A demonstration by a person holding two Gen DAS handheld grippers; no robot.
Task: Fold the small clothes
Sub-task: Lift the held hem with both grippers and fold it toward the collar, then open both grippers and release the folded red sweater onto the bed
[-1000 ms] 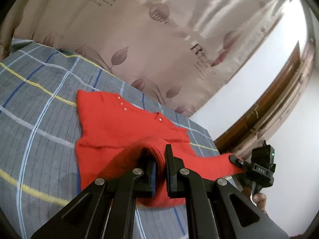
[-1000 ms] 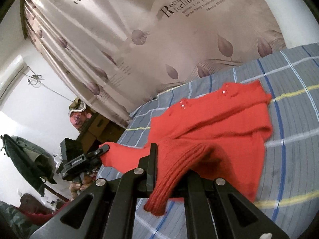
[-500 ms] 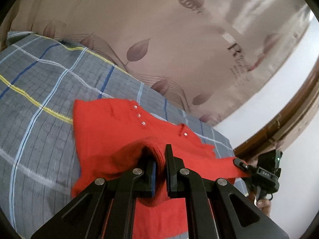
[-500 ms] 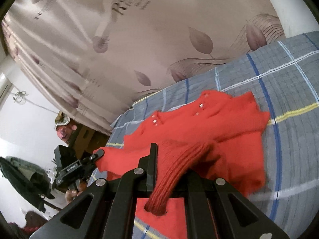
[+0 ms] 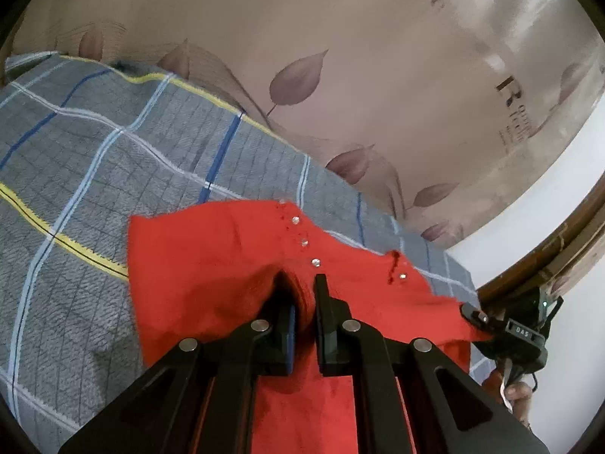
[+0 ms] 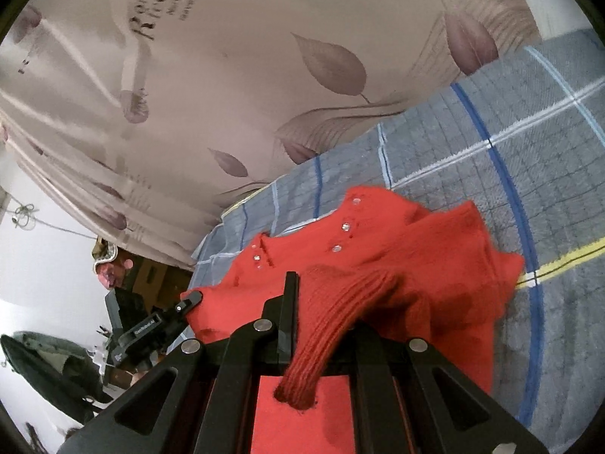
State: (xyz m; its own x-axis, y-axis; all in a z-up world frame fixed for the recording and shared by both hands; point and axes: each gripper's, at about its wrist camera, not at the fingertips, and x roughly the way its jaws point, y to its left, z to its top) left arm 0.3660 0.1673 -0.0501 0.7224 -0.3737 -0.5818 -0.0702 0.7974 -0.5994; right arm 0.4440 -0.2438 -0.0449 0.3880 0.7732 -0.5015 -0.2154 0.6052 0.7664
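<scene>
On the bed, over a grey plaid blanket (image 5: 113, 174) crossed with blue, white and yellow lines, a small red knitted cardigan (image 5: 211, 265) with a row of shiny round buttons (image 5: 304, 242) is lying partly spread, its far part resting on the blanket while its near edge is being lifted. Both tongs are pinching that garment. Seen from the left wrist view, the left tongs (image 5: 304, 299) are pressing together on a bunched fold of red knit, which is filling the narrow slot between the black fingers. Seen from the right wrist view, the right tongs (image 6: 321, 302) are clamping a ribbed sleeve (image 6: 332, 325) of the cardigan, and the cuff end is hanging down over the black frame toward the camera. Each wrist view is also catching the opposite tongs at the cardigan's side edge, gripping red fabric there, with part of a hand (image 5: 518, 393) showing below the right one. Behind the bed, a beige satin curtain (image 6: 227, 75) printed with mauve leaves and dark lettering is hanging down, and a white wall (image 5: 529, 227) with a brown wooden frame (image 5: 567, 242) is showing beyond it.
</scene>
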